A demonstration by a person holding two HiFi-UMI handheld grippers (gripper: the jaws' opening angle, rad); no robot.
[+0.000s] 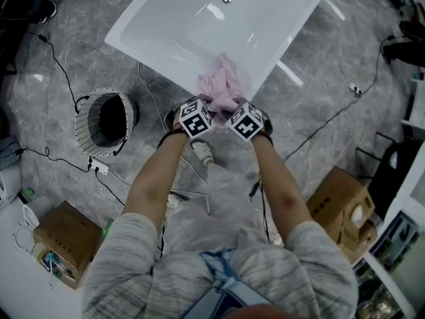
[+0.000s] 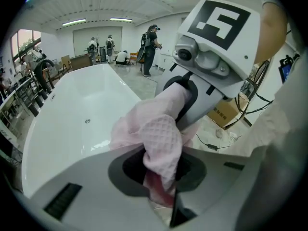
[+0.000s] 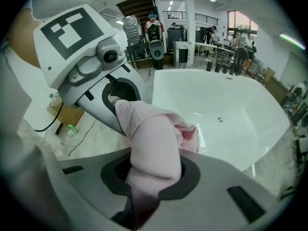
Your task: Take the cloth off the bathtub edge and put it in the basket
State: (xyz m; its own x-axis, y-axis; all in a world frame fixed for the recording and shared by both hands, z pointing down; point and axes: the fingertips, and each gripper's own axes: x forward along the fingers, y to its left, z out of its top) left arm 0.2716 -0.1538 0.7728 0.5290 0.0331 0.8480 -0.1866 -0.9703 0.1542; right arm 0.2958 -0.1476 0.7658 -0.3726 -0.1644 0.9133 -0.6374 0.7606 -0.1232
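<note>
Nearest me, the left gripper point(image 1: 207, 105) and right gripper point(image 1: 234, 106) were both clamped tight on the pink cloth point(image 1: 222, 84), which was bunched at the bathtub's point(image 1: 146, 53) near edge. I judged the double pinch would keep it from trailing toward the basket point(image 1: 83, 121), well apart on the left.

— What carries everything here?
— A grey marbled floor point(image 1: 40, 105). A white bathtub point(image 1: 199, 18) stands on it at the top of the head view.
— And beside the tub?
— A round basket point(image 1: 83, 128), upright, near the tub's left corner but apart from it. A black cable point(image 1: 58, 64) trails past, and a white power strip point(image 1: 99, 167) lies just below the basket.
— Anything else?
— A cardboard box point(image 1: 63, 241) at lower left, a second cardboard box point(image 1: 339, 205) at lower right.
</note>
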